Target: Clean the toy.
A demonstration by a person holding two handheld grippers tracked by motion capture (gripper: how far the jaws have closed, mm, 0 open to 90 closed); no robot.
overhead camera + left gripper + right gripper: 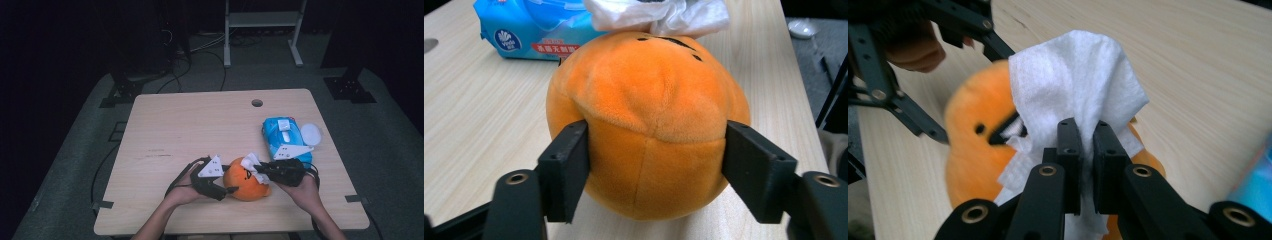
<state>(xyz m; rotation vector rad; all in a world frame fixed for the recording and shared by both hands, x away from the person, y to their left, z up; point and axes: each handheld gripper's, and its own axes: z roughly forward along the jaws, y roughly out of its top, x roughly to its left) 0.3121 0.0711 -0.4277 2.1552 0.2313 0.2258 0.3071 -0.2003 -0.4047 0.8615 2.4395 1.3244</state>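
We are holding the plush near the front edge of the table with the left tongs, whose jaws are pressing into its sides low down. With the right tongs we are pinching a wipe tight between closed jaws and bringing it against the plush's face from above.

The left grip is sitting low on a soft, round body, so if we are pushing too hard with the wipe, the plush is likely rolling or squeezing out between the jaws. The wipe is bunching and hanging loose around the right tongs, so it may be dragging with the hard jaw tips instead of cloth. The wipe pack is lying just behind our right hand, where we could be knocking it on the backstroke.
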